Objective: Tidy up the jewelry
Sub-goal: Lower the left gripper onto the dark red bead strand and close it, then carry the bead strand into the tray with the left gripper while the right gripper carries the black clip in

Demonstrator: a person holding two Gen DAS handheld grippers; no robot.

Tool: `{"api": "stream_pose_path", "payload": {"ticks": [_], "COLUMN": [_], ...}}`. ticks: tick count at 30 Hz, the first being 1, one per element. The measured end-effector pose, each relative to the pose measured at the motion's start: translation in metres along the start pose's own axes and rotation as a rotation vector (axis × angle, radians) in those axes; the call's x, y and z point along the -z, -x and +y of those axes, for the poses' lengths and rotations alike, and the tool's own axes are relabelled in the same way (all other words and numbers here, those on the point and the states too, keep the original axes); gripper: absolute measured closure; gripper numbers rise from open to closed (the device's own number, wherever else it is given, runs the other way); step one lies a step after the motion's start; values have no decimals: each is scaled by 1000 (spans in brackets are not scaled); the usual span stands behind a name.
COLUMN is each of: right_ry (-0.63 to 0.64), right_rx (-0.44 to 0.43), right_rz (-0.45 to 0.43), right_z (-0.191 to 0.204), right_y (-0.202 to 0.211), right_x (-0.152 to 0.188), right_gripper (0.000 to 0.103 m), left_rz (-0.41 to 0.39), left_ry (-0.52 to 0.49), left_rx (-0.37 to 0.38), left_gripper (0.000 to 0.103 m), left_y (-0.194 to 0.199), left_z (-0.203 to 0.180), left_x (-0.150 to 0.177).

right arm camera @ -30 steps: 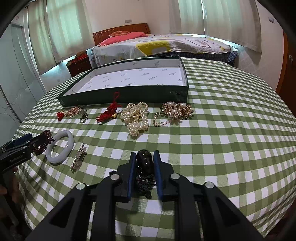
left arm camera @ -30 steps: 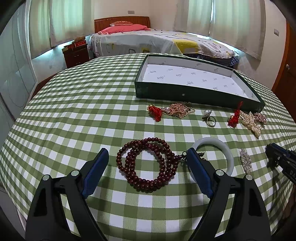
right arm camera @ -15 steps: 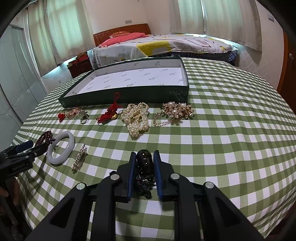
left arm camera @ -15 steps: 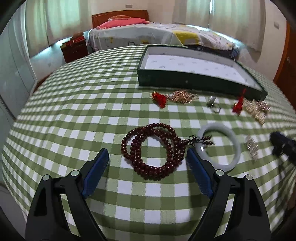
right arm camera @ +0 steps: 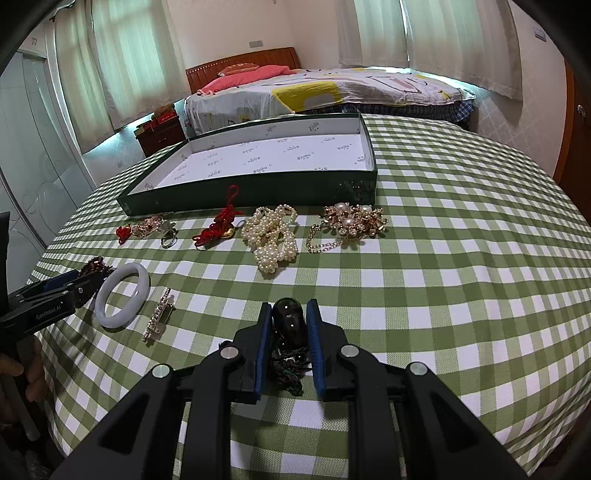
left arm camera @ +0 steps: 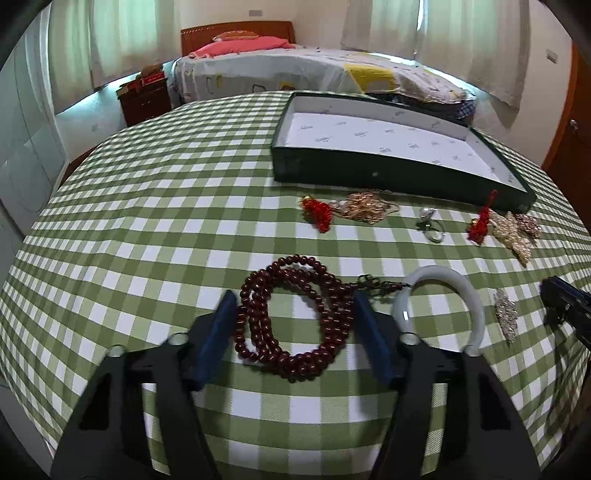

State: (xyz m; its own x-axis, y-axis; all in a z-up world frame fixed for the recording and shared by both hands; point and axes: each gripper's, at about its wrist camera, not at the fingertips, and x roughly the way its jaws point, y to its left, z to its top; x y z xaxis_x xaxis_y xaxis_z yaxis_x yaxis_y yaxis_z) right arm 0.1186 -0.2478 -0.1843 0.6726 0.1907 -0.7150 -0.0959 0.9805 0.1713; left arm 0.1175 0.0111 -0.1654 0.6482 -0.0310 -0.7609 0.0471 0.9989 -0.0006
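Soft daylight through curtained windows (right arm camera: 424, 33), fisheye-bent dark corners, sharp focus

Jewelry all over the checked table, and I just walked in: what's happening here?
A person is sorting jewelry with two handheld grippers. The left gripper is open, its fingers straddling the dark red bead necklace beside the white bangle. The right gripper is shut on a dark pendant with a cord. The green tray holds no jewelry yet.

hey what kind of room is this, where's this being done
Most likely a home bedroom. A made bed with a wooden headboard stands behind the table, a small nightstand sits beside it, and curtained windows line the walls. The work happens on a table with a green checked cloth.
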Motion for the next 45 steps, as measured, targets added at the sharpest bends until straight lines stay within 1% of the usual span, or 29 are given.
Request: {"api": "stream_pose_path", "payload": {"ticks": [1,2,4,6,8,12,15,18,25,33,37,39,43,45], "right_ry": [0,0,-2,-2,-3,-3,-3,2,7,1,-11,-9,9,8], "right_rx": [0,-1,-4,-4,-6,-8,-8,-9,-13,-32,-50,-54,-55,-67], "right_rz": [0,0,-1,0,-1,-3,-16,-30,-58,-104,-149,-172,-239,-276], "right_z": [0,0,0,0,0,0,1,3,4,6,6,6,9,9], "right_y": [0,0,0,0,0,0,3,7,17,32,41,44,50,52], "right_x": [0,0,0,0,0,0,0,-1,-4,-17,-36,-47,-78,-98], "right_gripper": [83,83,83,83,83,83,83,83,83,83,83,84,83,83], "left_rz": [-6,-13,-24,-31,-34,-37,-45,-49,-92,-152,-185,-205,-260,-303], "left_ry": [-9,-21,-38,-56,-70,-66,-52,-39,-32,-18,-16,-12,-16,-17], "left_rx": [8,14,24,32,26,27,35,40,40,56,61,70,77,84], "left_gripper": [58,61,73,81,84,85,91,91,92,92,92,92,92,92], "left_y": [1,2,4,6,7,8,10,12,26,45,50,52,56,59], "left_z": [-2,-5,-8,-13,-17,-16,-14,-12,-11,-14,-18,-20,-26,-30], "left_x": [1,2,4,5,6,6,6,4,-1,-21,-39,-53,-81,-101]}}
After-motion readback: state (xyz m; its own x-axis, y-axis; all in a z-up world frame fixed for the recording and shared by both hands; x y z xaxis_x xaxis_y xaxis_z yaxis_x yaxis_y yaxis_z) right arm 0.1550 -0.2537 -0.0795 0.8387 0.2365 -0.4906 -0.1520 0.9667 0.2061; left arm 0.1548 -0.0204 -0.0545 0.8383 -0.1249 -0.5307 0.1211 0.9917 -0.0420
